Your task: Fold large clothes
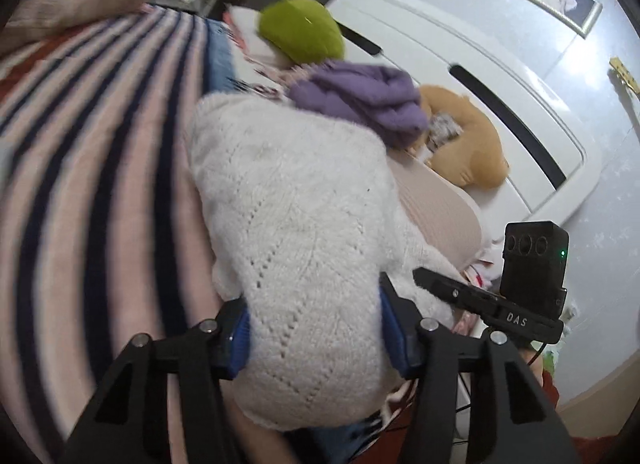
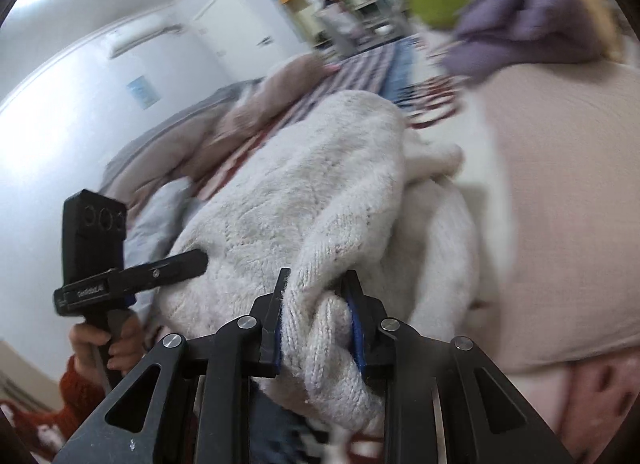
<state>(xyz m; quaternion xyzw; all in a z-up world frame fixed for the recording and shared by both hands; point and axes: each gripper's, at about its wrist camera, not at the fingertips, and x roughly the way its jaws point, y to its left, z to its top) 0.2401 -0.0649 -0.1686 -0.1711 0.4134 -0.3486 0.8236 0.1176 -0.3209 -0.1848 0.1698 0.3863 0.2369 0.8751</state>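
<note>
Cream sweater (image 1: 296,215) bunched, gripped by left tongs (image 1: 314,334) and right tongs (image 2: 316,324).

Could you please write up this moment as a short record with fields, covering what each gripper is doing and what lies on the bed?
garment: white knit sweater, bunched, lying on the bed
left gripper: jaws closed around a thick fold of the sweater
right gripper: jaws pinching a rolled knit edge of the sweater
surface: striped blanket, pink with dark stripes
nearby clothes: purple garment, crumpled, beyond the sweater; beige garment beside it
other items: green cushion, tan plush toy
image quality: motion blur in both views
</note>
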